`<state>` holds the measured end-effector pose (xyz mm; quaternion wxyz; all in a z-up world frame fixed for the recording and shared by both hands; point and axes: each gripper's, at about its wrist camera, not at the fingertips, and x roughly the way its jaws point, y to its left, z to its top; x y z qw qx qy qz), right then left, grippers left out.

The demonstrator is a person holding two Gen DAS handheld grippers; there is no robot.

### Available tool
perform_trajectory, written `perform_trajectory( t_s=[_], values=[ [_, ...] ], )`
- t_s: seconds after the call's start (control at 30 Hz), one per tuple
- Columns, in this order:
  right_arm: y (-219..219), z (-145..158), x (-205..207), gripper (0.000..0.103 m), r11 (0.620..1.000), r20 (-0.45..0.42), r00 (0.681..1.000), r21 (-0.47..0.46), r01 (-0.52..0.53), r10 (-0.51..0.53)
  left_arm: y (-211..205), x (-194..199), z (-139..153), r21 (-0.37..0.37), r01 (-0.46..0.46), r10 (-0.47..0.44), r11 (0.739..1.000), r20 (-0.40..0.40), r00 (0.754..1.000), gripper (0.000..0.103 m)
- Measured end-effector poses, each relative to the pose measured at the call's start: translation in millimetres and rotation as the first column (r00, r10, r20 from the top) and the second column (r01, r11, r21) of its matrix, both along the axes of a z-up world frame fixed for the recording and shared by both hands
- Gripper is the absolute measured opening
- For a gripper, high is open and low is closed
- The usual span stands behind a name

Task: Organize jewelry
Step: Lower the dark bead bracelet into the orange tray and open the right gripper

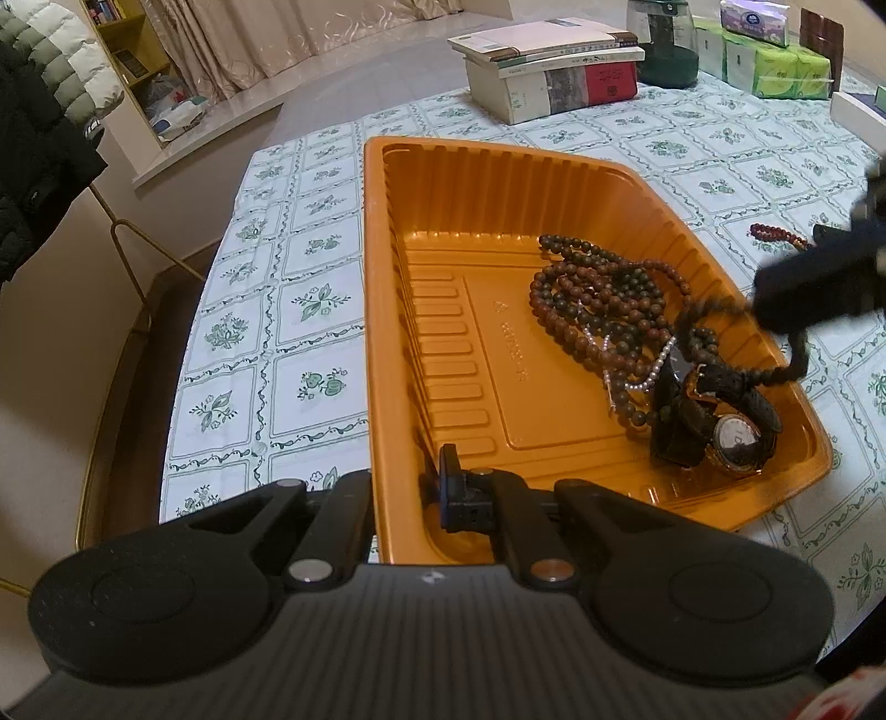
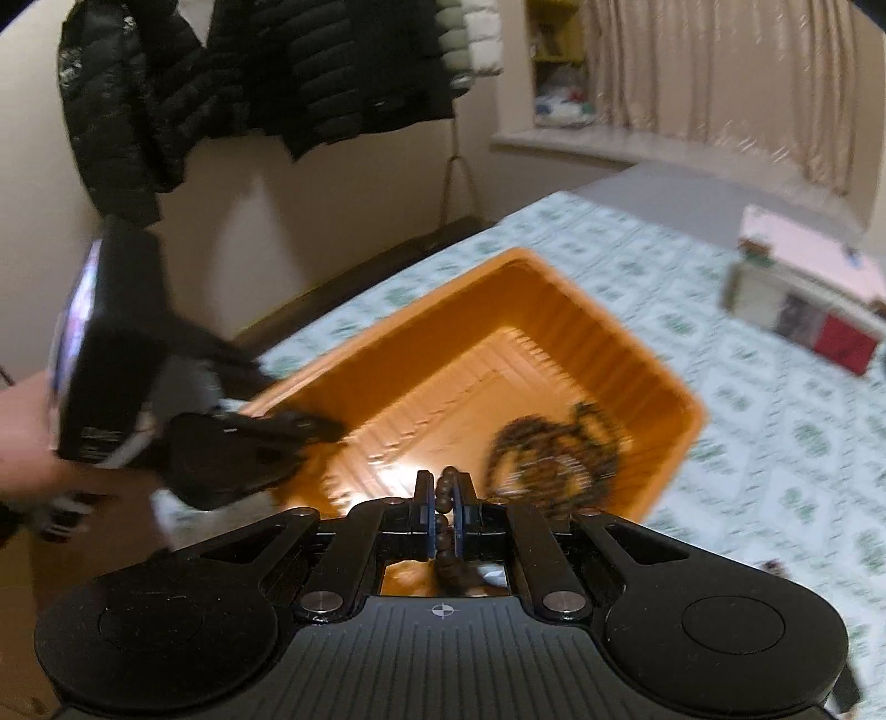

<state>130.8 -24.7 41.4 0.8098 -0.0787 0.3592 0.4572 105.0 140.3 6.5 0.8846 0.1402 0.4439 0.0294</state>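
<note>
An orange plastic tray point(image 1: 443, 343) lies on the patterned tablecloth. In its right part lie a pile of dark bead strands point(image 1: 603, 310), a thin pearl chain point(image 1: 642, 376) and a watch with a black strap point(image 1: 731, 432). My left gripper point(image 1: 410, 493) is shut on the tray's near rim, one finger inside, one outside. My right gripper point(image 2: 443, 498) is shut on a dark bead strand point(image 2: 446, 531) above the tray point(image 2: 498, 354). In the left wrist view it point(image 1: 814, 282) is a blurred dark shape, the strand point(image 1: 775, 371) hanging into the tray. A red bead bracelet point(image 1: 775, 235) lies on the cloth.
A stack of books point(image 1: 548, 66), a dark glass jar point(image 1: 664, 44) and tissue packs point(image 1: 775, 61) stand at the table's far side. The table's left edge point(image 1: 183, 376) drops off beside a gold metal rack point(image 1: 133, 243). Dark jackets point(image 2: 232, 83) hang by the wall.
</note>
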Motion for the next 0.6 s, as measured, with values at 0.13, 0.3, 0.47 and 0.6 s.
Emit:
perform_trajectory(
  t_s=[0.13,0.3,0.47,0.6],
  values=[
    [11,-4,-4,0.006,0.999,-0.038,0.999,0.036,-0.017,0.018,0,0,0,0.0,0.001,-0.001,1.0,0.0,1.0,0.005],
    [10,-8,3,0.006,0.999,-0.039,0.999,0.039,0.014,-0.012,0,0,0,-0.002,-0.001,0.001,1.0,0.001,1.0,0.005],
    [1,-11,18,0.006,0.998,-0.031,0.998,0.043,0.051,-0.05,2,0,0,-0.004,-0.003,0.003,1.0,0.001,1.0,0.005],
    [-9,-14,27,0.014,0.994,-0.084,0.994,0.076,0.082,-0.075,2,0,0,-0.004,-0.004,0.004,1.0,0.001,1.0,0.005]
  ],
)
